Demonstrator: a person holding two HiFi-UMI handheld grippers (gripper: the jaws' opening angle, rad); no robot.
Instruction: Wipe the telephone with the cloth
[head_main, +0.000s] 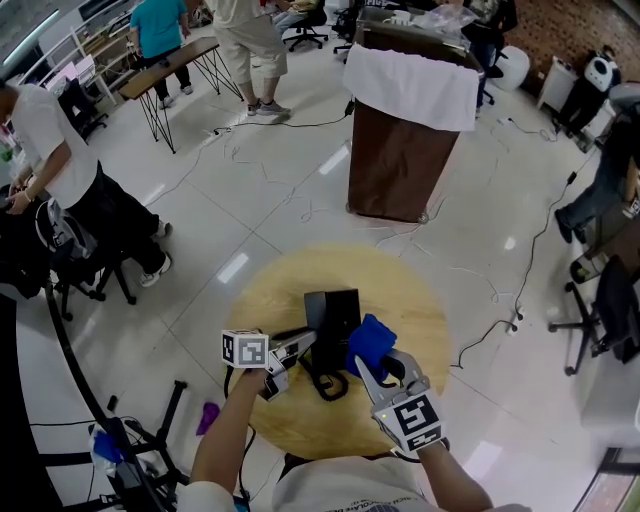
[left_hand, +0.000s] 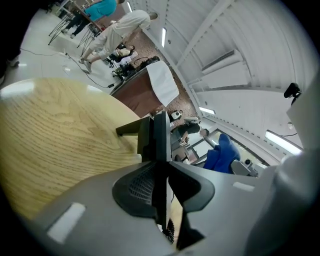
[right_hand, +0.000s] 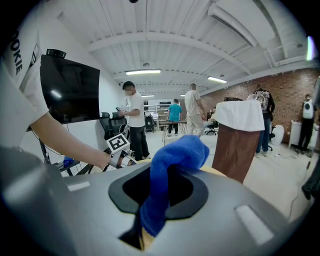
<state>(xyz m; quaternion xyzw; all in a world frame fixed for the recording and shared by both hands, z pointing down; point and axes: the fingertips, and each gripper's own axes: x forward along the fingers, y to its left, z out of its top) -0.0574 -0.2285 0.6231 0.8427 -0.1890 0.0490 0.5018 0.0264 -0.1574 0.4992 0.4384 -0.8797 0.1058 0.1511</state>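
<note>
A black telephone lies in the middle of a round wooden table, its coiled cord trailing toward me. My left gripper comes in from the left and is shut on the phone's near left edge. In the left gripper view the thin black telephone stands pinched between the jaws of the left gripper. My right gripper is shut on a blue cloth, held just right of the phone. The cloth bunches out of the right gripper.
A brown lectern draped in white cloth stands beyond the table. People stand at the far left and back. Office chairs are at right, a black stand at lower left, cables on the floor.
</note>
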